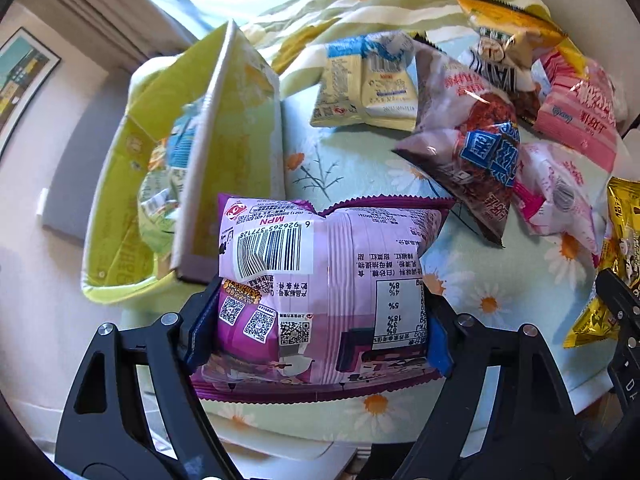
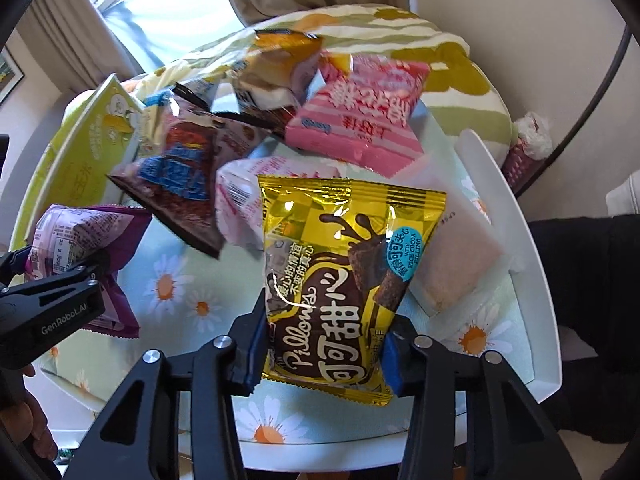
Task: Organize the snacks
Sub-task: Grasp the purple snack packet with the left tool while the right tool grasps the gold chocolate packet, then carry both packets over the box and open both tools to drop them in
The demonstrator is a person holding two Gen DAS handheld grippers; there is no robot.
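My left gripper (image 1: 318, 330) is shut on a purple snack bag (image 1: 320, 280), held above the daisy-print tablecloth (image 1: 352, 168) beside a yellow-green cardboard box (image 1: 168, 168) with packets inside. The purple bag also shows in the right wrist view (image 2: 84, 240). My right gripper (image 2: 320, 354) is shut on a gold Pillows cocoa snack bag (image 2: 340, 276), held upright above the table. Loose snacks lie behind: a brown bag (image 1: 468, 152), a pink bag (image 1: 576, 120), a cream bag (image 1: 368, 84).
A white tray (image 2: 520, 240) stands on the table's right with a pale pink packet (image 2: 456, 248) in it. A yellow-orange bag (image 1: 508, 32) lies at the back. The box (image 2: 88, 148) stands at the table's left. A curtain and window lie behind.
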